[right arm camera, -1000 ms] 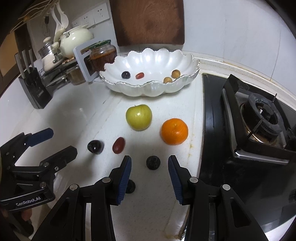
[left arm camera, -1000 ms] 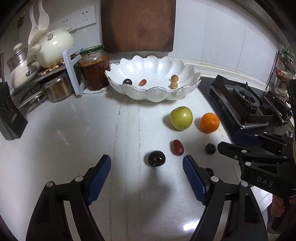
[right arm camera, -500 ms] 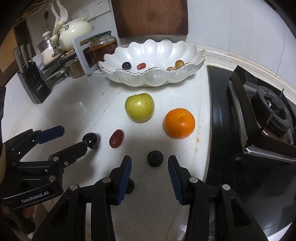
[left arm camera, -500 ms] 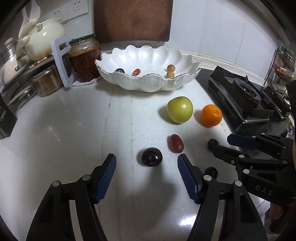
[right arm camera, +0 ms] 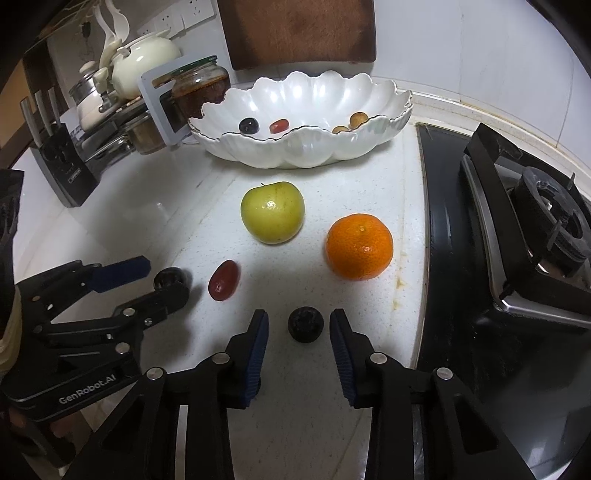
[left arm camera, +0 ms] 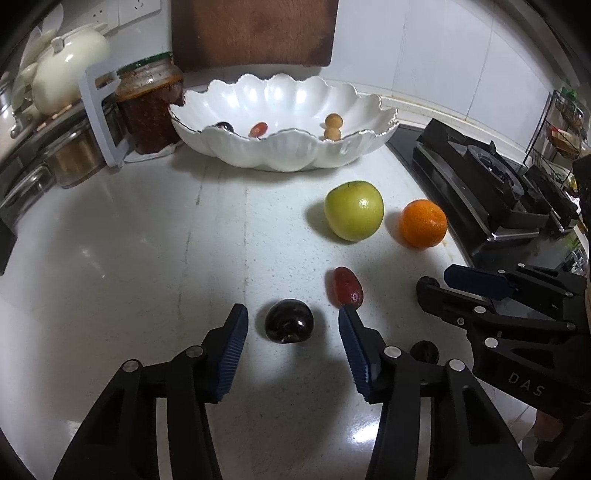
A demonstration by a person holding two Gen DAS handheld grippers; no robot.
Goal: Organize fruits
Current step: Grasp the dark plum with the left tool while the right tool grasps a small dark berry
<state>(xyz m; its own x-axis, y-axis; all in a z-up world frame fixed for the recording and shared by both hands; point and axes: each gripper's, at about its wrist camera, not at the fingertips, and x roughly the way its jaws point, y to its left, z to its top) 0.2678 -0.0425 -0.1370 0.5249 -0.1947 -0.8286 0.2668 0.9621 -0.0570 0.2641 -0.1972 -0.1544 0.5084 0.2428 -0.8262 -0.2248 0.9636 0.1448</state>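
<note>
A glossy dark plum [left arm camera: 289,326] lies on the white counter between the blue pads of my left gripper [left arm camera: 291,314], whose jaws are closing with a gap left on each side. A small matte black fruit [right arm camera: 306,324] sits between the pads of my right gripper [right arm camera: 299,318], whose jaws are closing too, pads not touching it. A red date [left arm camera: 346,287] [right arm camera: 223,280], a green apple [left arm camera: 353,210] [right arm camera: 272,212] and an orange [left arm camera: 423,223] [right arm camera: 359,246] lie beyond. The scalloped white bowl [left arm camera: 291,155] [right arm camera: 303,147] holds several small fruits.
A gas stove [right arm camera: 517,236] borders the counter on the right. A jar [left arm camera: 149,107], pots, a cream teapot [right arm camera: 144,62] and a knife block [right arm camera: 62,162] crowd the back left. A wooden board [left arm camera: 255,33] leans on the wall. Another small dark fruit [left arm camera: 424,352] lies near my left gripper's right finger.
My left gripper has come down and forward around the dark plum and its jaws have narrowed. My right gripper's jaws have narrowed slightly around the small black fruit.
</note>
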